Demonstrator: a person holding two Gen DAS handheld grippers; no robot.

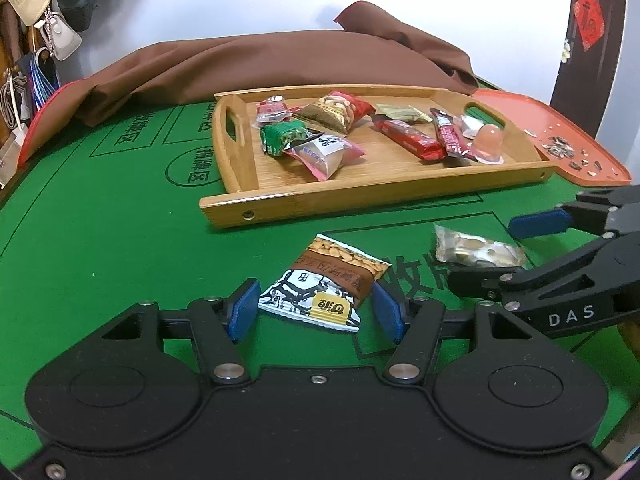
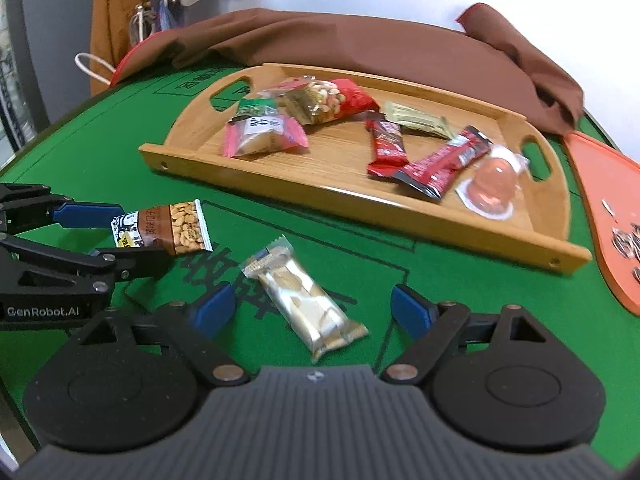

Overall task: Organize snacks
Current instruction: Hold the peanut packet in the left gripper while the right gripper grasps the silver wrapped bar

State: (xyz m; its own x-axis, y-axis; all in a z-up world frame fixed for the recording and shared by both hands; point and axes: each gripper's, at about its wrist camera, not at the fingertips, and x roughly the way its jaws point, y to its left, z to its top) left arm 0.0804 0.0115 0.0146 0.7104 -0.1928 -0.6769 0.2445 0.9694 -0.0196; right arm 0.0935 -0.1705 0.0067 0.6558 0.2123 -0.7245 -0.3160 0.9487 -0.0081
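Nearest: left gripper (image 1: 314, 310), jaws parted either side of a brown-and-white peanut packet (image 1: 326, 282) flat on the green felt table (image 1: 120, 240), pads not seen pressing it, seemingly poised to grasp; right gripper (image 2: 314, 312), jaws wide, straddles a silver-gold foil bar (image 2: 308, 300) lying loose, likely next for collection. Beyond: oblong bamboo tray (image 1: 360, 200) with handle slots, holding assorted wrapped snacks and a pink jelly cup (image 1: 488, 142). Farthest: crumpled brown cloth (image 1: 260, 64).

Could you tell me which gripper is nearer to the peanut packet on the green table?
Left. The left gripper straddles the peanut packet, its pads just off its sides. The right gripper is off to the side, open around the silver snack bar.
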